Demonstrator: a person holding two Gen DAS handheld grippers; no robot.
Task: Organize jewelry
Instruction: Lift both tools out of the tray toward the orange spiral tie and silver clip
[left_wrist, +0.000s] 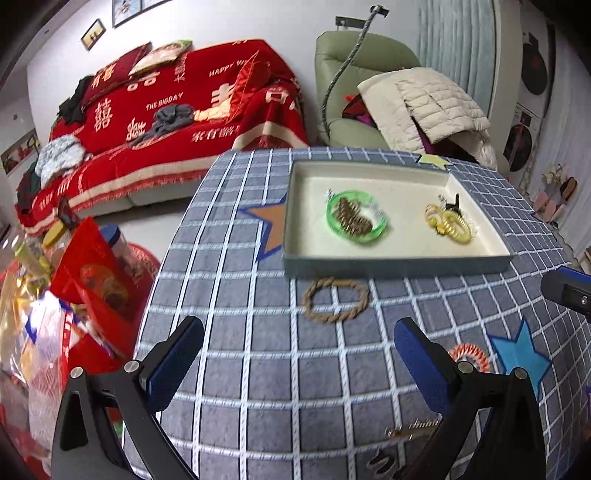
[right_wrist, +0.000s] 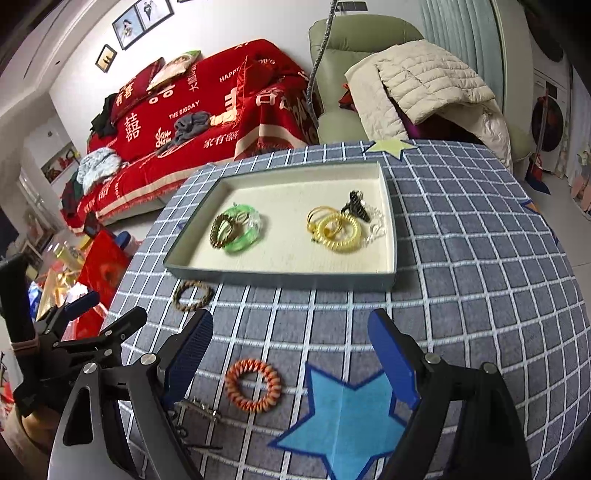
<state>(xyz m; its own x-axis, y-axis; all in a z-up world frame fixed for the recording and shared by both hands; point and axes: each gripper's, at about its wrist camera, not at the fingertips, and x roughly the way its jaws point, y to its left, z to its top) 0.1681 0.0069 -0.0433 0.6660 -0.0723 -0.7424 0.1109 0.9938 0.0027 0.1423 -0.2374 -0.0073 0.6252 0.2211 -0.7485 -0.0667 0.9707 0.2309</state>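
A shallow grey tray (left_wrist: 399, 266) (right_wrist: 280, 277) with a cream floor sits on the checked table. In it lie a green bangle (left_wrist: 373, 230) (right_wrist: 246, 243) with a brown coil tie, and a yellow coil tie (left_wrist: 456, 225) (right_wrist: 341, 230) with a black clip. A brown braided tie (left_wrist: 336, 300) (right_wrist: 192, 294) lies just in front of the tray. An orange coil tie (left_wrist: 471, 356) (right_wrist: 253, 384) lies nearer. My left gripper (left_wrist: 299, 354) is open and empty, short of the braided tie. My right gripper (right_wrist: 291, 350) is open and empty above the orange tie.
A metal hair clip (left_wrist: 413, 428) (right_wrist: 197, 408) lies at the table's near edge. Star patches mark the cloth: blue (right_wrist: 347, 417), orange (left_wrist: 271, 225), pale yellow (right_wrist: 391, 147). Red bags and bottles (left_wrist: 85, 280) stand left of the table. A red-covered sofa and a green armchair are behind.
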